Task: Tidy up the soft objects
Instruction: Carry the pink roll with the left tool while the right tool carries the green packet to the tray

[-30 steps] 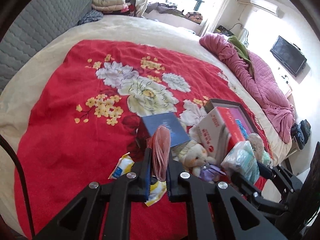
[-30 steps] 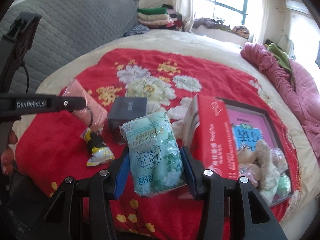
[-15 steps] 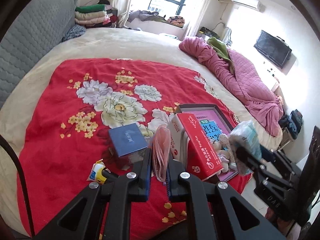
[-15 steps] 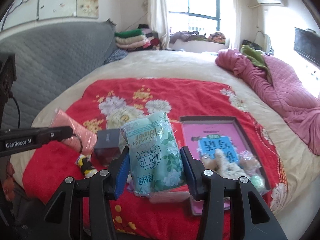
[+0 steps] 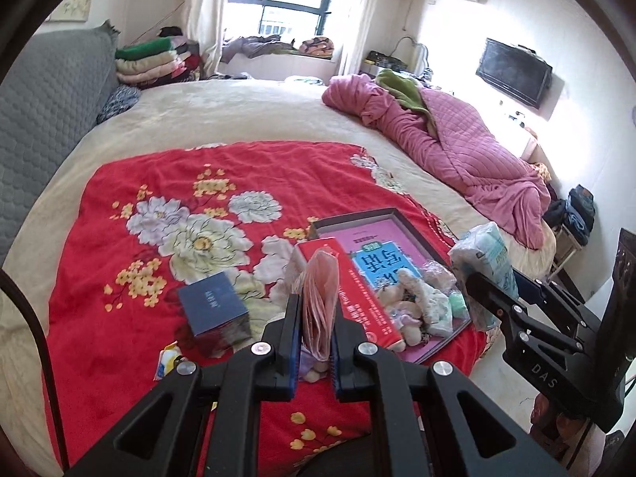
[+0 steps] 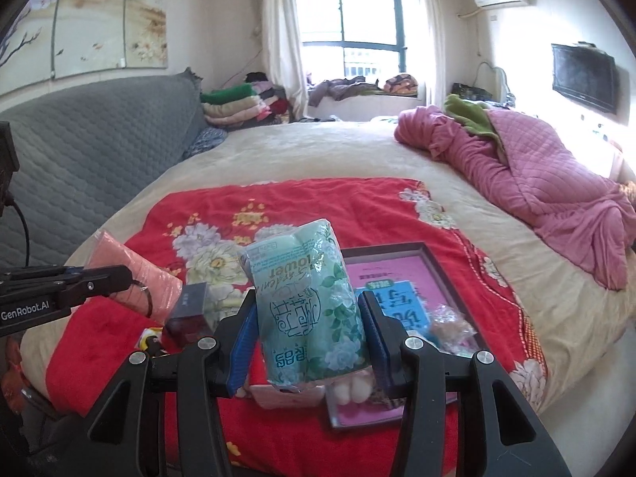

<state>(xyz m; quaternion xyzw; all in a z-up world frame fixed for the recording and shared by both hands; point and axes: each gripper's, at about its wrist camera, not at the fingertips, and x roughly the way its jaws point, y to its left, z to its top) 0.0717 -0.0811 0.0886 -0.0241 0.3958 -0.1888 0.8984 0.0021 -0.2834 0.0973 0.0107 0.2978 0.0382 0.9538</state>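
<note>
- The left tool (image 5: 314, 334) is clenched on a flat pink fabric pouch (image 5: 319, 298), which stands upright between its blue-padded fingers and rises above their tips.
- The right tool (image 6: 308, 342) grips a soft mint-green plastic-wrapped pack with a white flower print (image 6: 308, 302); the pack fills the gap between the pads and sticks out above and below them.
- Both packs are held in the air above a red flowered blanket (image 5: 159, 183) spread on the cream bed (image 5: 238, 107).
- Beyond and below the left tool lies a shallow dark-rimmed tray with a pink printed base (image 5: 357, 214), holding small plush toys (image 5: 413, 294); a red cardboard box (image 5: 357, 298) leans at its near edge.
- Left of the left tool sits a dark blue square box (image 5: 212, 304), and nearer still a yellow-and-white wrapper (image 5: 167, 361).
- In the right wrist view the left tool with its pink pouch appears at the far left, well apart from the green pack.
</note>
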